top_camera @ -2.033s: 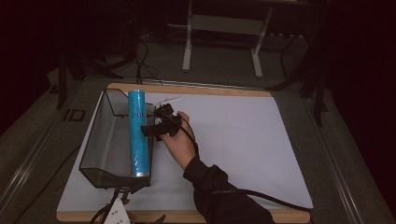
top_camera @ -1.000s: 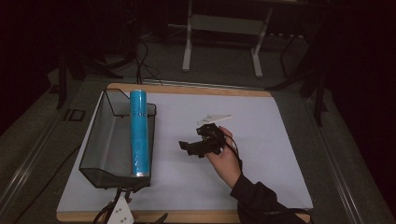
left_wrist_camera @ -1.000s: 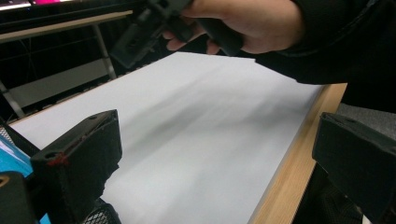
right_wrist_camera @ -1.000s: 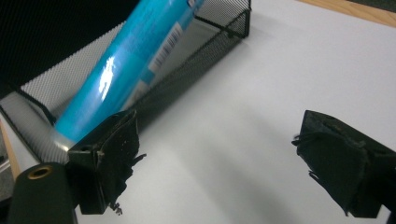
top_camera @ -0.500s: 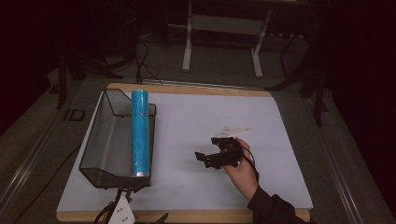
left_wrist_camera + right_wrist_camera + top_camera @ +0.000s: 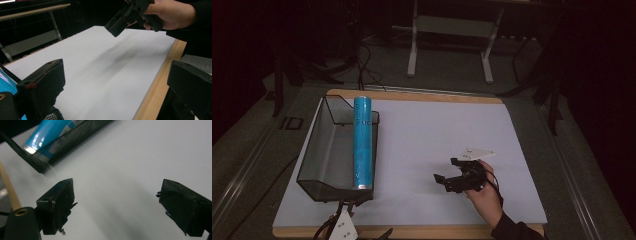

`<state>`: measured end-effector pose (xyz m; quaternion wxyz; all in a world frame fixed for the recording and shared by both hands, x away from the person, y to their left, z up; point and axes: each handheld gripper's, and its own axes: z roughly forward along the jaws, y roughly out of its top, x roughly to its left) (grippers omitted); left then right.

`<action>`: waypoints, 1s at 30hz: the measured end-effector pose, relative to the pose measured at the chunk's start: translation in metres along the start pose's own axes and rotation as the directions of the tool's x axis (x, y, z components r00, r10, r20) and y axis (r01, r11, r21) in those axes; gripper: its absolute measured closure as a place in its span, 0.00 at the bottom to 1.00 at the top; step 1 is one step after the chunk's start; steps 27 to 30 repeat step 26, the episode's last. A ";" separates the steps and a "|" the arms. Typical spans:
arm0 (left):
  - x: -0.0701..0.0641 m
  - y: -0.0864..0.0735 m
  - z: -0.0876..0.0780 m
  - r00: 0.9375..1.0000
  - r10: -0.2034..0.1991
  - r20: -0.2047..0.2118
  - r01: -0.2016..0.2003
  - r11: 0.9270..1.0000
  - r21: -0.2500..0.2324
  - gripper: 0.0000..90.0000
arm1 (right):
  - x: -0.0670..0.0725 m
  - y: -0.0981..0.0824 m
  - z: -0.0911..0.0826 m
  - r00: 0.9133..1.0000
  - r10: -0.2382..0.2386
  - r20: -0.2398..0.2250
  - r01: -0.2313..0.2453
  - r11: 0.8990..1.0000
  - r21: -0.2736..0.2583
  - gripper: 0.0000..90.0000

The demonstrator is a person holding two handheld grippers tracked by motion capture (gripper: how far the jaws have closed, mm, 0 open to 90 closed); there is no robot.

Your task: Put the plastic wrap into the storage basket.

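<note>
High view: a blue tube [image 6: 362, 143] lies lengthwise along the right wall of a dark mesh tray [image 6: 318, 165] at the left of a white-covered tabletop [image 6: 422, 135]. Well to the right of the tray, a hand [image 6: 484, 192] holds the right tongs [image 6: 444, 182] low over the bare white sheet, jaws pointing left toward the tray and spread apart with nothing between them. A pale three-cornered plate [image 6: 475, 153] tops the tool. The left tongs [image 6: 343, 226] sit at the tabletop's near edge, just below the tray.

Left gripper view: the left tongs [image 6: 120, 92] stand wide open and empty, their black jaws framing the white sheet and the wooden edge [image 6: 160, 82] of the tabletop. Farther off, the hand [image 6: 172, 12] grips the right tongs [image 6: 120, 21].

Right gripper view: the right tongs [image 6: 116, 206] gape wide above the white surface, gripping nothing. The blue tube [image 6: 47, 132] rests inside the mesh tray [image 6: 75, 137] at upper left.
</note>
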<state>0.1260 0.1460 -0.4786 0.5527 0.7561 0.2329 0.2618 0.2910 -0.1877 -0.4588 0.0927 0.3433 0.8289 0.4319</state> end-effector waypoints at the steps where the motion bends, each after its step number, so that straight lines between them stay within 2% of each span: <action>1: 0.000 0.000 0.000 1.000 -0.002 0.001 0.002 1.000 -0.003 0.03 | 0.000 -0.001 -0.001 1.000 -0.002 -0.001 0.002 1.000 -0.004 0.14; 6: 0.000 0.000 0.000 1.000 -0.002 0.001 0.002 1.000 -0.003 0.03 | -0.004 -0.010 -0.011 1.000 0.017 -0.004 -0.017 1.000 -0.006 0.14; 13: 0.000 0.000 0.000 1.000 -0.001 0.002 0.001 1.000 -0.002 0.03 | -0.011 -0.026 -0.022 1.000 0.022 0.011 -0.022 1.000 -0.014 0.14; 20: -0.001 0.001 -0.001 1.000 0.006 0.002 -0.006 1.000 -0.002 0.03 | -0.017 -0.031 -0.021 0.999 0.029 0.032 -0.027 0.999 -0.045 0.14; 30: -0.001 0.002 -0.002 1.000 -0.002 0.005 0.002 1.000 -0.010 0.03 | -0.017 -0.031 -0.018 0.999 0.014 0.034 -0.012 0.999 -0.043 0.14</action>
